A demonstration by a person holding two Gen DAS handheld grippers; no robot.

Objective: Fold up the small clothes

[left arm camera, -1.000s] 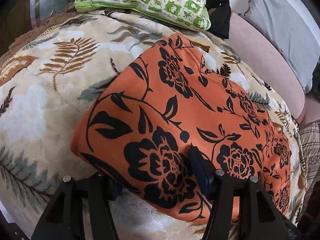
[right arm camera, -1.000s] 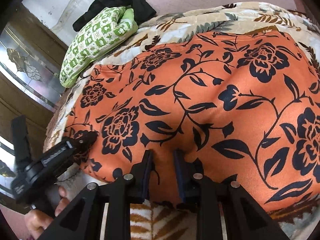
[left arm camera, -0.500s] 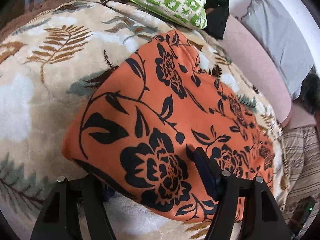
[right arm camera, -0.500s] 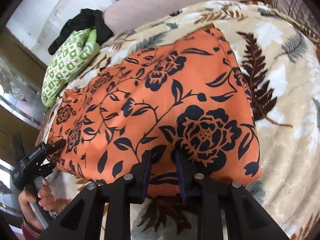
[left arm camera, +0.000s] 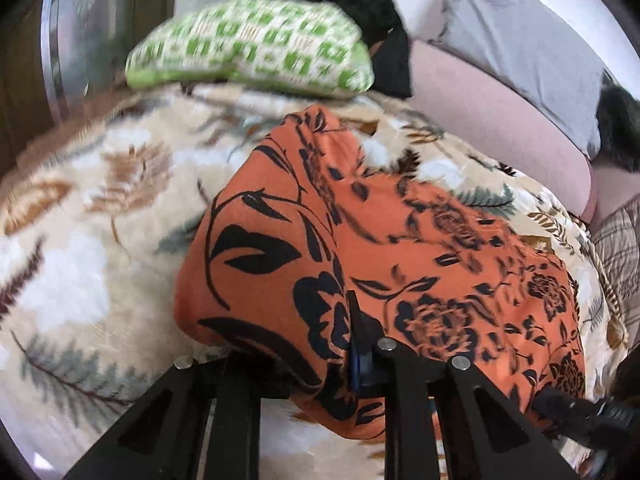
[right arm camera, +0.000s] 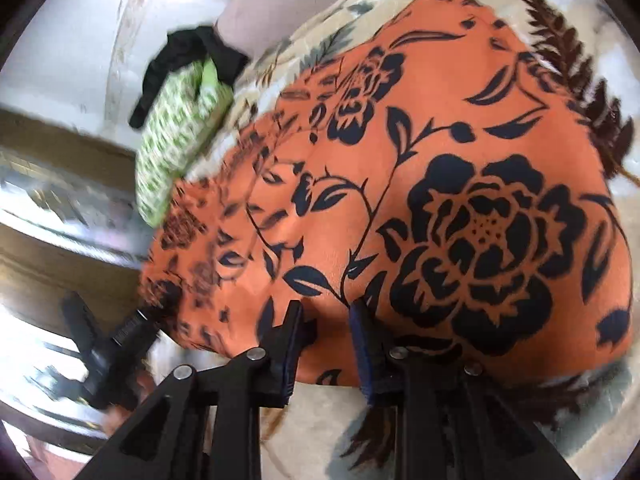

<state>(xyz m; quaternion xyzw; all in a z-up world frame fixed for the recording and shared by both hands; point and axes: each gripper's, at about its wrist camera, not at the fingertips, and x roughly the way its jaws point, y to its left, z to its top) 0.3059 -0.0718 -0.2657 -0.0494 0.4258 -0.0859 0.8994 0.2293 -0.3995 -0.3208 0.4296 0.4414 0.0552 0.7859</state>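
Observation:
An orange garment with black flowers (left arm camera: 400,264) lies on a leaf-patterned blanket (left arm camera: 80,216); it fills the right wrist view (right arm camera: 440,160). My left gripper (left arm camera: 304,356) is shut on the garment's near edge, with cloth bunched over the jaws and lifted. My right gripper (right arm camera: 324,344) is shut on the near hem, cloth pinched between its fingers. The left gripper also shows at the garment's far left corner in the right wrist view (right arm camera: 132,328). The right gripper shows at the lower right in the left wrist view (left arm camera: 580,416).
A green checked pillow (left arm camera: 248,48) and a black cloth (left arm camera: 360,12) lie at the bed's far end. A pink bolster (left arm camera: 500,108) and a grey pillow (left arm camera: 520,32) sit beyond the blanket. A wooden mirrored cabinet (right arm camera: 60,200) stands at the left.
Both grippers have lifted the near edge and carried it toward the far end. The garment now humps up and creases, and the left gripper's jaws have closed further on the cloth.

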